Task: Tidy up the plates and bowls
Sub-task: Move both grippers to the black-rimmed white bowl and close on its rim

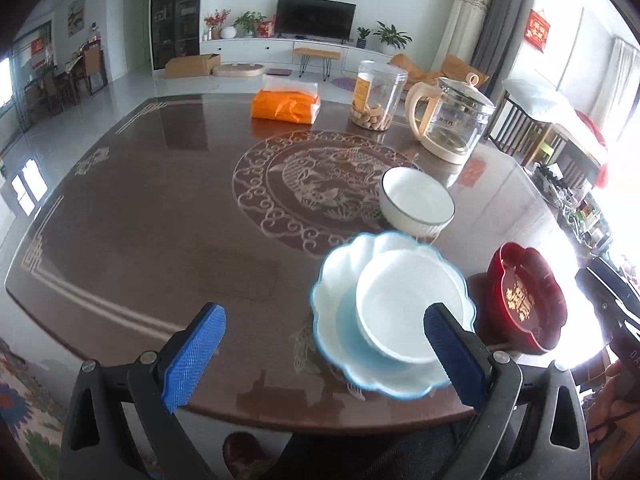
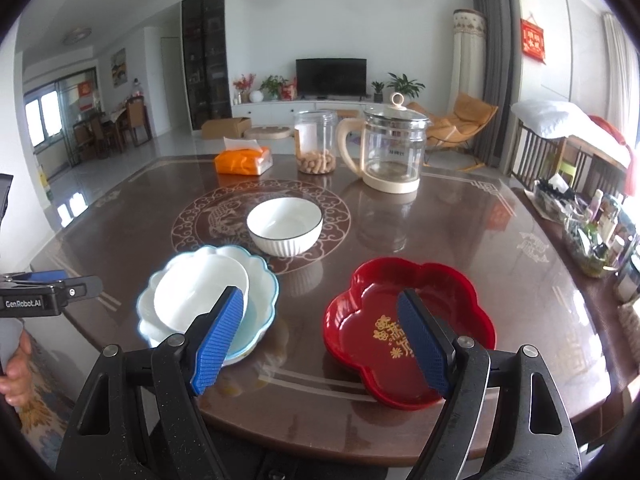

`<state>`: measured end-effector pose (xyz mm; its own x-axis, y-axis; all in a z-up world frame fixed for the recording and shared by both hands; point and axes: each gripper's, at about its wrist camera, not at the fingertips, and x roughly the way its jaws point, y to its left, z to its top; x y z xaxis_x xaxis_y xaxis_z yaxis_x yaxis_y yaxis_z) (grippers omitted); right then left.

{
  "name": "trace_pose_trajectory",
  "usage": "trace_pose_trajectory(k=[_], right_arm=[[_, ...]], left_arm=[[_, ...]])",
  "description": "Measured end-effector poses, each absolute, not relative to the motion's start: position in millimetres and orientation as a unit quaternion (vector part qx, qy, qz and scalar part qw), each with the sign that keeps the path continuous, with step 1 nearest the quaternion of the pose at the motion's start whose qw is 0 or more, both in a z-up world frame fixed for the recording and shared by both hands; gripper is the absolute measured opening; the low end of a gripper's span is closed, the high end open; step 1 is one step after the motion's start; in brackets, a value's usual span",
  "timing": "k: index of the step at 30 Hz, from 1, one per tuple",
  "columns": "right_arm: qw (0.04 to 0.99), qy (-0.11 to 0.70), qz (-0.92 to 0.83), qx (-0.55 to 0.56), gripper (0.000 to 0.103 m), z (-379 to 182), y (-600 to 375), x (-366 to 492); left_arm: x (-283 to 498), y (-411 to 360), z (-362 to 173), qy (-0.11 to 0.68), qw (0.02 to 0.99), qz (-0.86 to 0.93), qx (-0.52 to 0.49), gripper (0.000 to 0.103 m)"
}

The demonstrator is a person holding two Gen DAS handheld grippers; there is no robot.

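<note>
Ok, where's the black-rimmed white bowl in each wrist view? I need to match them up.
Left wrist view: black-rimmed white bowl sits right of centre, just beyond the blue scalloped plate.
Right wrist view: the bowl sits near centre, beyond the same plate, left of the red dish.
Shared landmark: the glass kettle behind it.

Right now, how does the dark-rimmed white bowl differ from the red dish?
The dark-rimmed white bowl is round, deep and ribbed outside; the red dish is flower-lobed and shallow. The bowl is plain inside; the dish carries gold characters. The bowl sits nearer the table centre, the dish near the front edge. Both are upright and empty.
</note>
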<state>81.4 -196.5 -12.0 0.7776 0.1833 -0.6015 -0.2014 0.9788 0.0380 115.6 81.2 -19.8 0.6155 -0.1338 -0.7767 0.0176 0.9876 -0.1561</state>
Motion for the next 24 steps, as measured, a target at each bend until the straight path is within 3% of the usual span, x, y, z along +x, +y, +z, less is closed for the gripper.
trace_pose_trajectory(k=[6,9,14,16,18,21,23,24], right_arm=[[0.885,0.436,0.155,0.061,0.083,0,-201,214],[0.842,0.505,0.153,0.113,0.081,-27,-203,269],[0.793,0.575,0.119,0.161,0.080,-80,-209,314],[0.791,0.582,0.111,0.155,0.076,-90,-209,321],[0.791,0.584,0.106,0.150,0.060,-96,-208,328],[0.790,0.587,0.102,0.144,0.056,-103,-203,337],[0.791,0.589,0.097,0.134,0.052,-107,-199,341],[0.791,0.591,0.096,0.130,0.045,-109,-197,343]], left_arm=[[236,61,-19,0.489,0.868,-0.067,-0.056,0.098],[279,42,-39,0.525,0.847,-0.076,-0.048,0.092],[314,20,-77,0.575,0.812,-0.080,-0.054,0.073],[320,15,-84,0.581,0.808,-0.076,-0.057,0.071],[325,10,-89,0.584,0.807,-0.071,-0.050,0.068],[331,5,-95,0.589,0.804,-0.065,-0.049,0.063],[335,3,-99,0.593,0.801,-0.062,-0.053,0.053],[337,2,-101,0.595,0.799,-0.062,-0.058,0.049]])
